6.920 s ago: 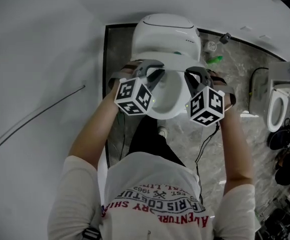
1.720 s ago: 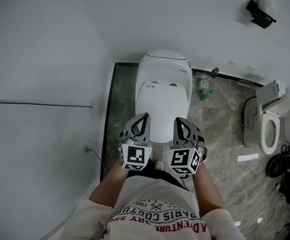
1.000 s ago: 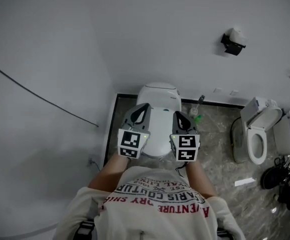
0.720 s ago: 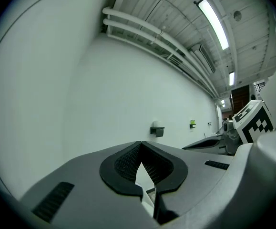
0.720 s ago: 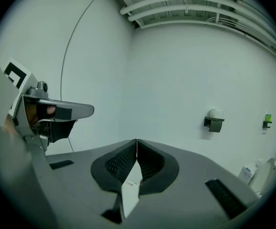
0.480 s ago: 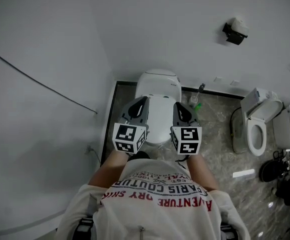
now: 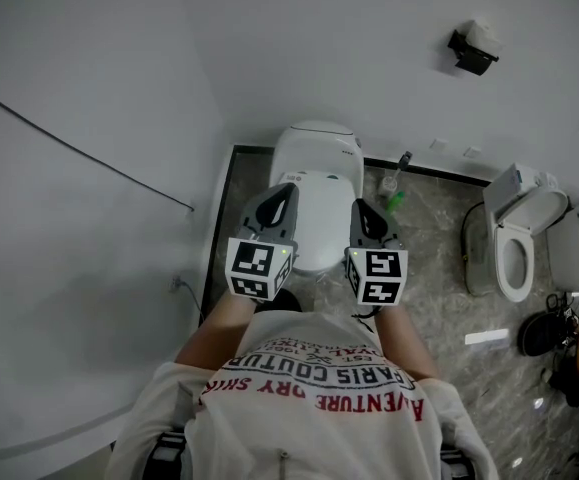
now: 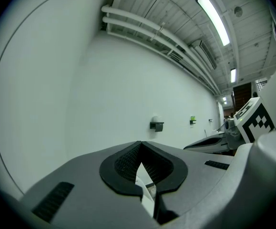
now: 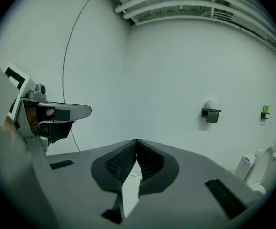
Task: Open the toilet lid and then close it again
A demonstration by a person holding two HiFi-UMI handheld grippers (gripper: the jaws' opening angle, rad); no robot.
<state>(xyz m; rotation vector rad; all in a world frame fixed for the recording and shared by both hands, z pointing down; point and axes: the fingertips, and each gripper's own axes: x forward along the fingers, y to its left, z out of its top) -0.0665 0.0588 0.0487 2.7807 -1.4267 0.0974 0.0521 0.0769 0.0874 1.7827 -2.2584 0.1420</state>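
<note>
Head view, so from the left: left gripper [image 7: 285, 190] is pressed together with nothing in it, and its own camera shows the tips meeting. The right gripper [image 7: 362, 208] is the same, shut and empty. Both hover over the front of the toilet lid [image 7: 316, 208], one on each side and not touching it. The lid lies flat down on the toilet [image 7: 314, 146], which sits in the back left corner of the floor [image 7: 439, 268], right against the wall.

What I'd worry about:
- If the lid has to come up from here, closed tips can only hook under its front rim. It's smooth plastic, so I'd guess a tip could slide off and the lid would drop with a slam.
- Lifting with one side only would probably twist the lid on its hinge.
- The green bottle [image 7: 397, 200] stands just beside the toilet's right side. A wide swing of the right gripper could knock it over.

Headcount, left to right:
- one cable [image 7: 79, 148] running along the left wall
- two grippers, one marker cube each
- one toilet in front of the person
- one green bottle
- one holder [image 7: 473, 46] up on the back wall
- one second toilet [image 7: 517, 243] near the floor's right edge, lid up
- another white fixture past that, cut off, so I can't tell what it is
</note>
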